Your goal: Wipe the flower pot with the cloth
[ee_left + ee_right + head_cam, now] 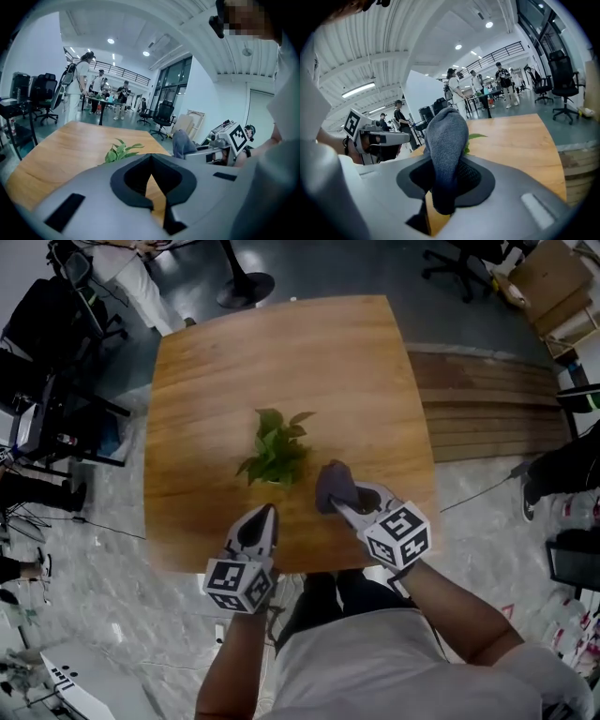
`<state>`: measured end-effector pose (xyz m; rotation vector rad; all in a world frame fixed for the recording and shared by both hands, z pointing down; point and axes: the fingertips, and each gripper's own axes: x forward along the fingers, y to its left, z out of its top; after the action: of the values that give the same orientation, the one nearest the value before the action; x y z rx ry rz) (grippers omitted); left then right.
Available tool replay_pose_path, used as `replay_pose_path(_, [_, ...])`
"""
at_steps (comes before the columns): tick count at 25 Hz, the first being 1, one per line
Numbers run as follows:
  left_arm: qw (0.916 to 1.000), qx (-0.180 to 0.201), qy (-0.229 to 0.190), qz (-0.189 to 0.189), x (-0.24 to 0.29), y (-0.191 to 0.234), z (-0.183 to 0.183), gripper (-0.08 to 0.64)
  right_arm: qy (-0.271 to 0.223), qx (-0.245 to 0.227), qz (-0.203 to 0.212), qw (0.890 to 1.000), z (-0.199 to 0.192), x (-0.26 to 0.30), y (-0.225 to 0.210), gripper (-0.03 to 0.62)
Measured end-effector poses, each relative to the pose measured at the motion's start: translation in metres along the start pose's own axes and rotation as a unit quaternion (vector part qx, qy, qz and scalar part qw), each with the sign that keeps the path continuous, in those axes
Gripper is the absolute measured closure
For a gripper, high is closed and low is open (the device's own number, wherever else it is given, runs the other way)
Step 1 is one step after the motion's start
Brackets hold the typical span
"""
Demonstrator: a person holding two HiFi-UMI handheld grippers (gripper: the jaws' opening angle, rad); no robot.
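Overhead, the head view shows a wooden table with the flower pot near its middle, only a pale sliver of it showing under its green leaves. The right gripper hangs over the table's near edge, just beside the plant on its right, clenched on a grey cloth that bunches up past its tips. The left gripper is at the near edge too, below the leaves, its jaws drawn to one point with nothing in them. Each gripper carries a marker cube at the person's wrist.

From the left gripper view, the jaws meet at their tips and grasp nothing; bare wood shows through the cut-out behind them. The leaves rise just beyond the jaws, and the cloth stands to the right, held by the other gripper. Several people stand around desks at the back of the hall.

From the right gripper view, the cloth is pinched between the jaws and stands upright, its rounded top above them. One leaf peeks out behind it. The left gripper shows on the left, apart from the cloth.
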<state>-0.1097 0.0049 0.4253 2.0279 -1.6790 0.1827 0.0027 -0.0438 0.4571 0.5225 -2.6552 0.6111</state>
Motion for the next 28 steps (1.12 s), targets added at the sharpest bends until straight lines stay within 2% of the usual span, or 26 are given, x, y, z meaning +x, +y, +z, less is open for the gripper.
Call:
replay_pose_path(9, [0.9989, -0.002, 0.045, -0.011, 0.065, 0.058, -0.046, 0.555, 0.064, 0.079, -0.014, 0.995, -0.07, 0.077, -0.058, 0.497])
replay_pose_path(17, [0.9975, -0.009, 0.063, -0.031, 0.107, 0.084, -0.069, 0.555, 0.126, 0.17, -0.014, 0.977, -0.125, 0.144, -0.089, 0.497])
replay_pose_path(22, [0.9964, -0.016, 0.073, -0.04, 0.122, 0.091, -0.085, 0.555, 0.142, 0.201, -0.004, 0.969, -0.14, 0.173, -0.091, 0.497])
replay_pose_path(28, [0.9946, -0.025, 0.089, -0.047, 0.13, 0.087, -0.107, 0.555, 0.119, 0.195, 0.021, 0.973, -0.126, 0.169, -0.078, 0.497])
